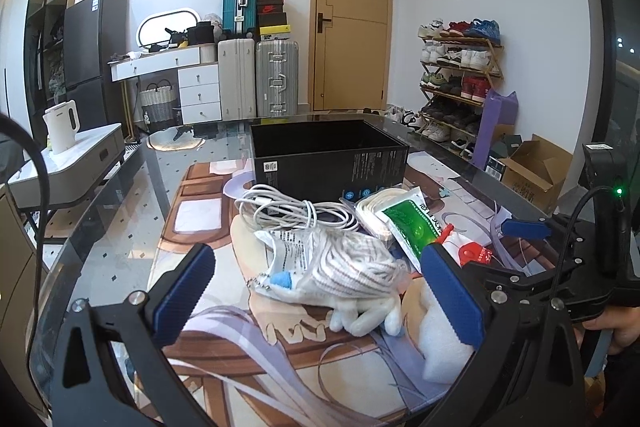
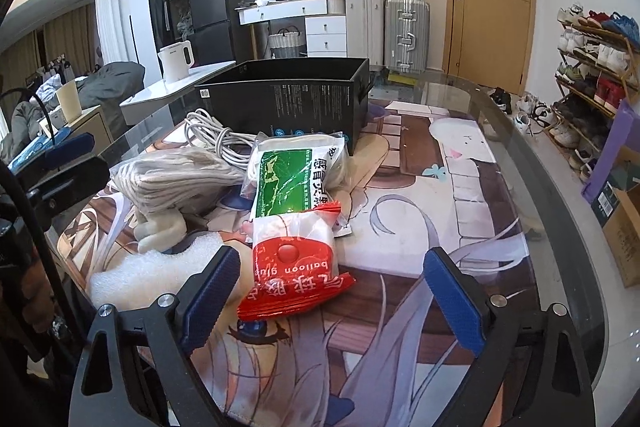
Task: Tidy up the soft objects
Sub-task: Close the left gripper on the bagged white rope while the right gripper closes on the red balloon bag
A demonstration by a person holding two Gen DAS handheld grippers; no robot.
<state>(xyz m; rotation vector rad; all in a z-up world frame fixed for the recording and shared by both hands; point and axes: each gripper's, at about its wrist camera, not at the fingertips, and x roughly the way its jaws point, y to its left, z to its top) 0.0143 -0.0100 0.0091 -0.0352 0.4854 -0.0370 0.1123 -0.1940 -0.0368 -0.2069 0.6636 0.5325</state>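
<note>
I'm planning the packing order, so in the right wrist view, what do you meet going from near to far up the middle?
Red balloon glue packet → green-labelled packet → black box.

- Black box (image 2: 288,107), small white print on its side.
- Red-and-white packet (image 2: 294,267), white lettering.
- Green-and-white packet (image 2: 286,183).
- White cable (image 1: 292,211), coiled.
- Desk mat (image 2: 420,219): cartoon print, brown, cream, lilac.
- Claw pads (image 2: 454,301): blue, ribbed.

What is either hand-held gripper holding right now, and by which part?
Nothing. The right hand-held gripper stands open over the red balloon glue packet, pads clear of it. The left hand-held gripper is open around the knit bundle.
</note>
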